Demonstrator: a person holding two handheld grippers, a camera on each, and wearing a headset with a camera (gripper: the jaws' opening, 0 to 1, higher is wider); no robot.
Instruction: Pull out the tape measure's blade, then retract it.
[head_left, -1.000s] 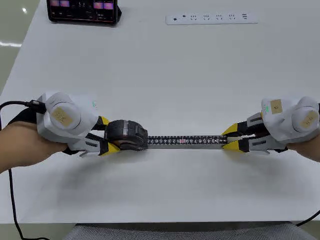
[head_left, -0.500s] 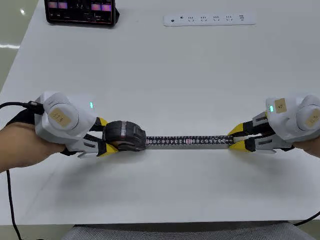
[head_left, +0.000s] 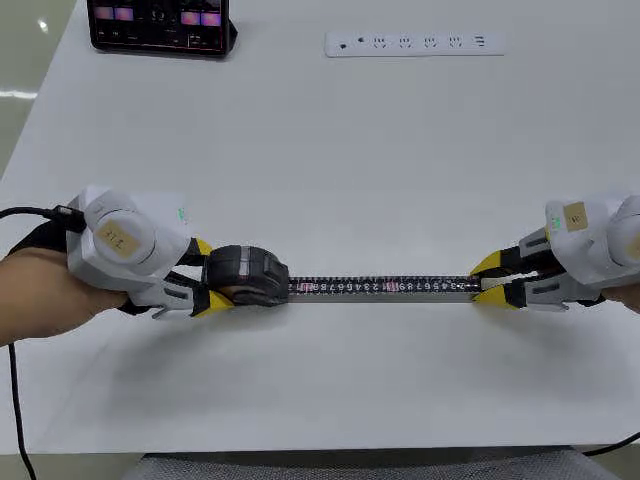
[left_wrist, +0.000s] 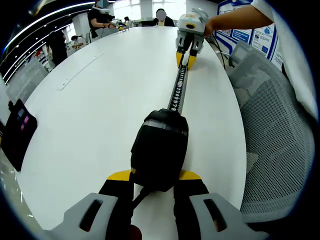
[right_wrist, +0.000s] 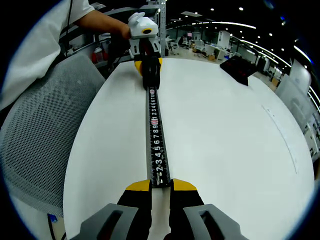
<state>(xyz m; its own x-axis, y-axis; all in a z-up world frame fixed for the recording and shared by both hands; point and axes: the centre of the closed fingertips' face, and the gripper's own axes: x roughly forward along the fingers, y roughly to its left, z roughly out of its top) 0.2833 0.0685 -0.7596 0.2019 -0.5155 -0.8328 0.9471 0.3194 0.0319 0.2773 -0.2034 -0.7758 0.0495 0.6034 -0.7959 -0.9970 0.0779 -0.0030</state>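
The black tape measure case lies on the white table, and my left gripper is shut on it; in the left gripper view the case sits between the yellow-tipped jaws of that gripper. Its dark blade with white numbers stretches right along the table to my right gripper, which is shut on the blade's end. In the right gripper view the blade runs from my right gripper straight to the case held by the other gripper.
A white power strip lies at the far edge. A dark device with a lit screen stands at the far left. A grey mesh chair sits beside the near table edge. A black cable trails from the left hand.
My right gripper has moved right with the blade's end, so more blade is out of the case. The left gripper and case have stayed nearly in place.
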